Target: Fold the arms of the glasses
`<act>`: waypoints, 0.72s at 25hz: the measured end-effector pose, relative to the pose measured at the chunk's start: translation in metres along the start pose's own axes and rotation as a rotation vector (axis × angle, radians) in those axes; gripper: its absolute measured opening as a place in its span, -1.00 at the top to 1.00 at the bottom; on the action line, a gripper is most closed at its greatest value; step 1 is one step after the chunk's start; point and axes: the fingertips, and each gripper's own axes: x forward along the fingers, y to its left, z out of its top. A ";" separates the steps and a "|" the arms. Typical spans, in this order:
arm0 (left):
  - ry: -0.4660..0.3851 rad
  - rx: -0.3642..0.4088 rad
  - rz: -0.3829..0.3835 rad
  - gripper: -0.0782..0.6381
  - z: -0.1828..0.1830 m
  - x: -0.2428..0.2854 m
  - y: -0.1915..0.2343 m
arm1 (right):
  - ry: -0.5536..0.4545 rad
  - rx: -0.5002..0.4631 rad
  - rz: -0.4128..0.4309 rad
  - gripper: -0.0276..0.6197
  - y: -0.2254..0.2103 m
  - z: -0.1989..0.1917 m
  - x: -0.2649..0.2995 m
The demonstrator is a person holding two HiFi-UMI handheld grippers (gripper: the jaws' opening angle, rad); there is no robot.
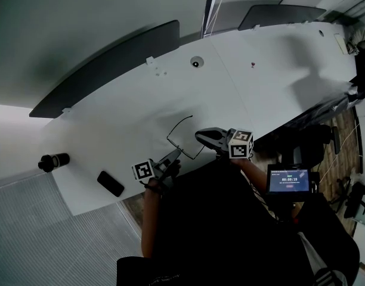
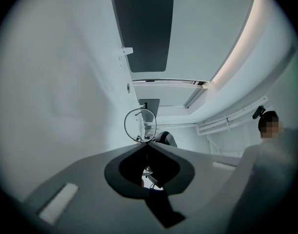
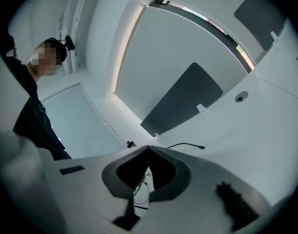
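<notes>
The left gripper is pinching the glasses; the right gripper is pressing its jaws together, hiding whatever they are touching.

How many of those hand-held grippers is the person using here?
2. The left hand-held gripper pinches the glasses at the near edge of the table. The right hand-held gripper is beside it, jaws closed on the same glasses. None seems hidden.
</notes>
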 end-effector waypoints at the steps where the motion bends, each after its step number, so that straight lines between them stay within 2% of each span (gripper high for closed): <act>1: 0.001 -0.002 0.001 0.75 0.000 0.000 0.000 | -0.003 0.000 0.001 0.89 0.001 0.001 0.000; 7: 0.010 0.010 -0.007 0.75 0.001 0.002 0.002 | 0.029 -0.045 -0.021 0.89 -0.001 -0.001 0.003; 11: 0.012 0.010 0.000 0.75 0.000 0.002 0.001 | 0.005 -0.022 -0.019 0.89 0.001 0.003 0.002; 18: 0.008 0.004 -0.003 0.75 0.000 0.004 0.000 | 0.010 -0.036 -0.009 0.89 0.004 0.004 0.004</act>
